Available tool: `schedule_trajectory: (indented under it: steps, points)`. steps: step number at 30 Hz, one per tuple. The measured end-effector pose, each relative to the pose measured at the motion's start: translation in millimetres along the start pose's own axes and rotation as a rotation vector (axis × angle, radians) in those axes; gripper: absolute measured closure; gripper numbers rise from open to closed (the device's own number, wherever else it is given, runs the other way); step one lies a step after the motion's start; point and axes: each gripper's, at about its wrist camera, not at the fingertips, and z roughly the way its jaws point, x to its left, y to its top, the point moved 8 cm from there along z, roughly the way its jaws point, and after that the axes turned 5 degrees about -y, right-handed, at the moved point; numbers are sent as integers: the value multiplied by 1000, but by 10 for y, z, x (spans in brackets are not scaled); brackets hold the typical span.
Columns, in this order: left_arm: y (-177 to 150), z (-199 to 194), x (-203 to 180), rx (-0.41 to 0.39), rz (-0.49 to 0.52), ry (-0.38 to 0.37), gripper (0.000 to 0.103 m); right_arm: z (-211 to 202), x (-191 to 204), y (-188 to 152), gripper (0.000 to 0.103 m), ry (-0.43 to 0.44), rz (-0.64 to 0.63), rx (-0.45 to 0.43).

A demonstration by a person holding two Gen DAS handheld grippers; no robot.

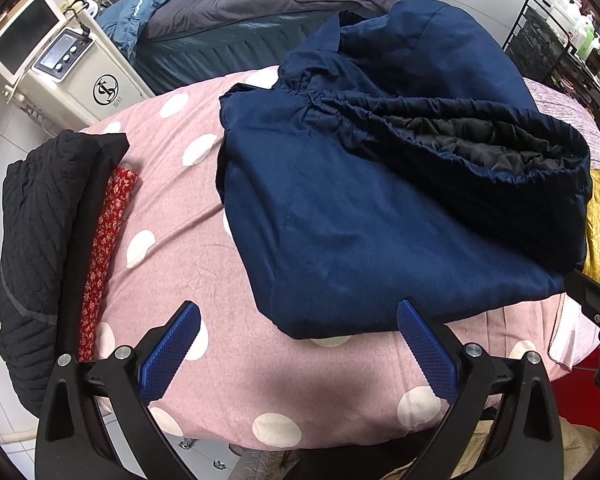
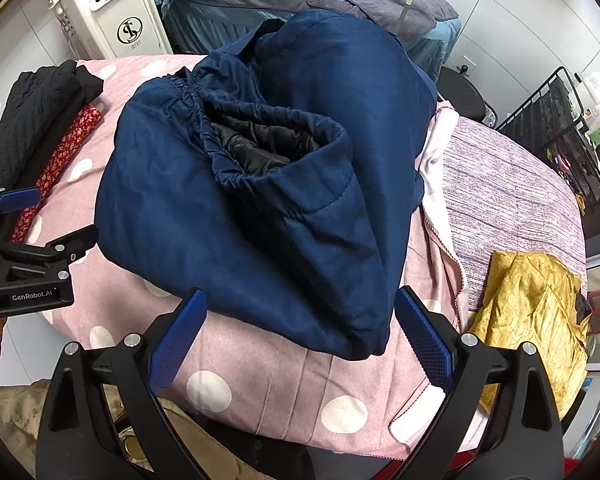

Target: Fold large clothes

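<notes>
A navy blue padded jacket (image 1: 360,216) lies folded in a bulky bundle on the pink polka-dot table cover (image 1: 204,224). Its gathered hem gapes open and shows black quilted lining (image 1: 480,136). It also shows in the right wrist view (image 2: 236,216). My left gripper (image 1: 298,312) is open and empty, just in front of the jacket's near edge. My right gripper (image 2: 300,300) is open and empty, with its fingers either side of the jacket's near corner. The left gripper's body (image 2: 24,264) shows at the left of the right wrist view.
A folded black garment (image 1: 40,216) and a red floral cloth (image 1: 104,240) lie at the table's left. A crumpled yellow garment (image 2: 532,304) lies at the right on a purplish cover (image 2: 508,184). A bed (image 1: 260,12), a white machine (image 1: 76,68) and a black rack (image 1: 556,44) stand behind.
</notes>
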Motion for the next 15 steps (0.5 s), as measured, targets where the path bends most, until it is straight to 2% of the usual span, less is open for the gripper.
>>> schedule_trajectory:
  steps: [3,8,12,15]
  points:
    - [41,19,-11,5,9,-4,6,2,-16,19,10,15,5,4]
    - [164,72,25,7,5,-22,6,-80,-71,203,10,116,32,-19]
    - [359,154,261,7,-52,-29,6,-95,-287,684,10,114,36,-80]
    - [519,205,546,2,-121,-2,6,-7,-419,1120,10,100,39,-116]
